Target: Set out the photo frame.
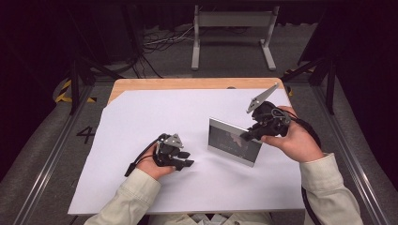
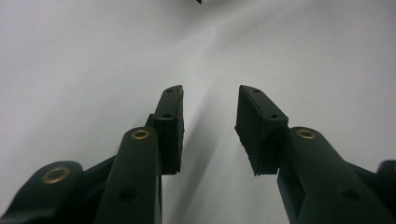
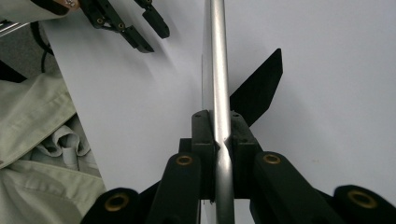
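My right tongs (image 1: 247, 136) are clamped narrow on the top edge of a silver picture frame (image 1: 232, 143). In the right gripper view the two pads (image 3: 203, 140) press the thin metal rim (image 3: 218, 70) from both sides, with no gap showing. The frame stands upright on the white sheet (image 1: 155, 112) that covers most of the tabletop (image 1: 187, 83). It stands right of the middle, nearer the right edge than the left, and roughly midway between the far and near edges. Its dark glass faces the near edge.

My left tongs (image 1: 184, 159) stand about half open and hold nothing. The left gripper view shows bare white paper (image 2: 93, 56) between and beyond the two pads (image 2: 170, 126). They sit low over the sheet, left of the frame and apart from it, pointing toward it. I cannot tell from the pictures whether they touch the paper.

I see no container on the tabletop.

The right gripper view gives me what the high view cannot: a black stand leg (image 3: 259, 91) that juts out behind the frame, and the rim seen edge-on. It also catches the left tongs (image 3: 140, 28) at its upper left, jaws apart, and a pale sleeve (image 3: 32, 121) at its left side. The high view alone shows the frame's face, the strip of bare wood along the far edge of the tabletop, and the grey plate (image 1: 262, 97) on top of the right gripper.
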`<state>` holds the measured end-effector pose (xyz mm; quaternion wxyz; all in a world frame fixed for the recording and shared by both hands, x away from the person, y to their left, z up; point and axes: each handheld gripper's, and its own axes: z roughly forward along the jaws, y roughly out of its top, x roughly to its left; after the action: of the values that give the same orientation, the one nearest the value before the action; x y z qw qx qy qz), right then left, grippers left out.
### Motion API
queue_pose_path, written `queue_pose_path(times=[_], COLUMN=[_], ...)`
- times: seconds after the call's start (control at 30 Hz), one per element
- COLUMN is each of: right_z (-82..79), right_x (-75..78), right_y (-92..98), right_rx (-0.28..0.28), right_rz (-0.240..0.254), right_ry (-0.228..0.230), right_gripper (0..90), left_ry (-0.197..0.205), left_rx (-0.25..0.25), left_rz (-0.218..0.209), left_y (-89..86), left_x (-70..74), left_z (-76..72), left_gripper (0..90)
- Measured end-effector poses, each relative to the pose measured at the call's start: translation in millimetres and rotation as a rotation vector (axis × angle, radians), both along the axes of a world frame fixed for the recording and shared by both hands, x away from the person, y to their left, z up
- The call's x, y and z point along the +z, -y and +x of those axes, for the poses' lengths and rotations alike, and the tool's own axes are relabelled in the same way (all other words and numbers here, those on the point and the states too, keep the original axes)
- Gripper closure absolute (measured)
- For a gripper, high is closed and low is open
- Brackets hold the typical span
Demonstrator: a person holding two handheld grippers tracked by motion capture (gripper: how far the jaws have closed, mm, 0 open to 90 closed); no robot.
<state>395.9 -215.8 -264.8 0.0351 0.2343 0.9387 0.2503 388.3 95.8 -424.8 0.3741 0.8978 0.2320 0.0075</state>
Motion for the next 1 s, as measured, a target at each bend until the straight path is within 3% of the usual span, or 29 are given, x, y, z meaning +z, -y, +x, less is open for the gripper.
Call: queue_pose_path(times=[0.47, 0.73, 1.0], right_z=[16.2, 25.1, 31.7], right_x=[-1.1, -8.7, -16.7], right_y=[-18.6, -19.2, -19.0], right_rx=[0.168, 0.259, 0.299], right_rz=[-0.005, 0.004, -0.006], right_ry=[0.03, 0.052, 0.043], right_gripper=[84.0, 84.0, 84.0], left_ry=[-0.016, -0.018, -0.023], left_rx=[0.091, 0.094, 0.093], left_rz=[-0.013, -0.017, -0.023], left_y=[-30.9, -31.7, -31.6], left_x=[3.9, 3.5, 3.6], left_z=[-0.3, 2.3, 3.1], left_gripper=[62.3, 61.8, 61.3])
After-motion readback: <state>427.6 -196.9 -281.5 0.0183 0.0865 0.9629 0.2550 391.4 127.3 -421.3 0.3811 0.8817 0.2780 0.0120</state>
